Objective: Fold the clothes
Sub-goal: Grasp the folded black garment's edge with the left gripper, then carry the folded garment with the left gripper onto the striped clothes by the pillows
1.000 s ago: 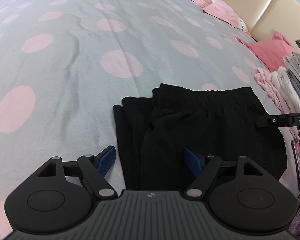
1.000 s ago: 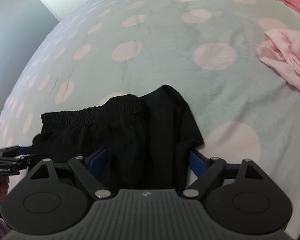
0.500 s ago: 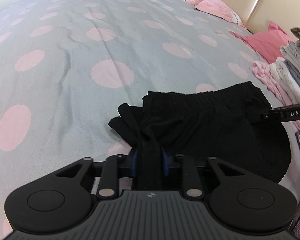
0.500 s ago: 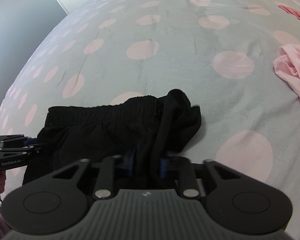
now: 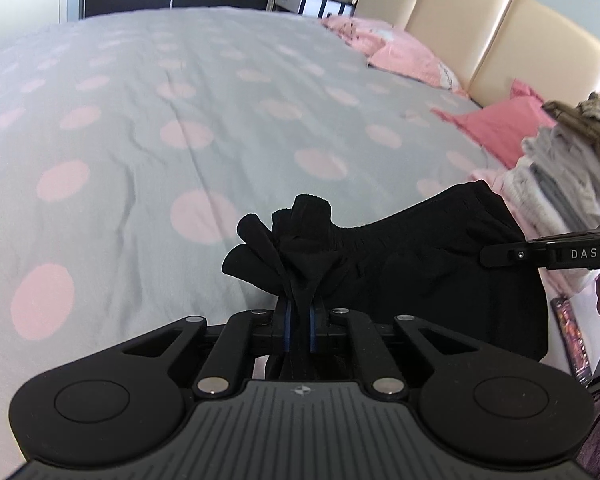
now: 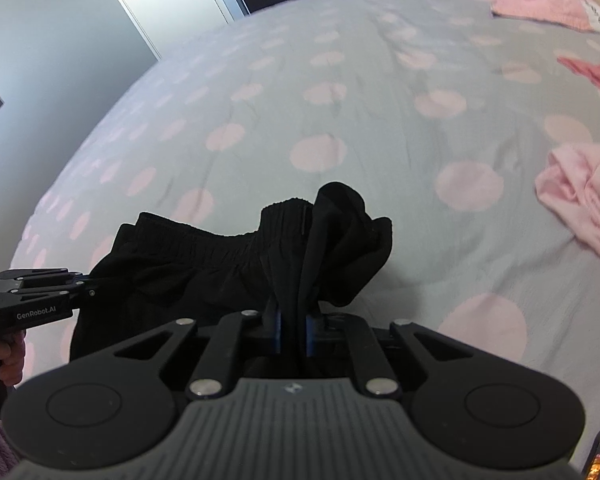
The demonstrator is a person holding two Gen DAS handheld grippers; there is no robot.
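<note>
Both grippers are seen closing on bunched black cloth: the left gripper (image 5: 299,330) is pinched on one end of the black shorts (image 5: 420,256), the right gripper (image 6: 292,332) on the other end. The shorts are held slung between the two, sagging above the grey bedspread with pink dots (image 5: 148,128), just beside a stack of folded clothes (image 5: 564,176).

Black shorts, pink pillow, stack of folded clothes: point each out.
black shorts (image 5: 428,248), left wrist view, on the fabric below the waistband.
pink pillow (image 5: 404,54), left wrist view, on its top face.
stack of folded clothes (image 5: 560,172), left wrist view, on the grey layers.
</note>
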